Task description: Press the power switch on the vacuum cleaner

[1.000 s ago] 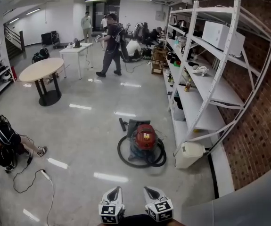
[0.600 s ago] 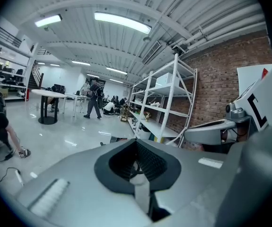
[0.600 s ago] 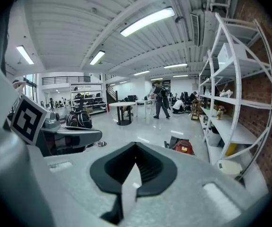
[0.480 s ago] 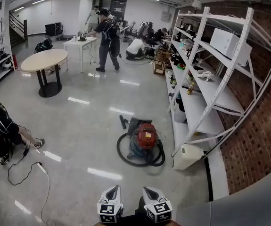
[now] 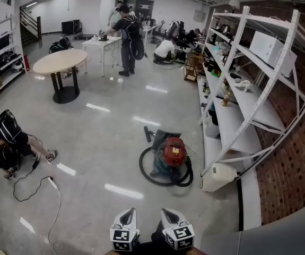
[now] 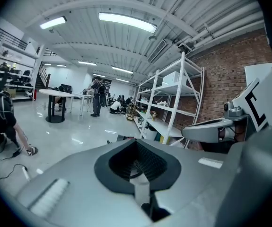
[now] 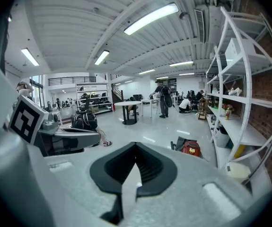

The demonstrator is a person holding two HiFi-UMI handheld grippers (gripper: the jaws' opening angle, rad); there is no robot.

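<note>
- White shelving rack [image 5: 246, 92] along the brick wall, 2–3 o'clock. It sits further right in the head view than 0.5 s ago, as the view has swung.
- Round table [image 5: 62, 62] at 10 o'clock, also shifted right in frame.
- Vacuum cleaner [image 5: 172, 156] on the floor at 12–1 o'clock, well apart from both grippers. It has a red top, with a black hose [image 5: 148, 172] looped round the base. It is slightly higher and further right in frame than before.
- Crouched person [image 5: 6, 142] at 9 o'clock, with a cable on the floor beside them. Standing person [image 5: 127, 36] at 11 o'clock, by the white table.
- White canister [image 5: 218, 176] at the rack's foot, just right of the vacuum.
- Left gripper [image 5: 124, 223] and right gripper [image 5: 175, 225] are at 6 o'clock, in the same spot as before. Both have their jaws closed together with nothing between them.
- Yellow label [image 5: 174, 151] on the vacuum top: print too small to read.
</note>
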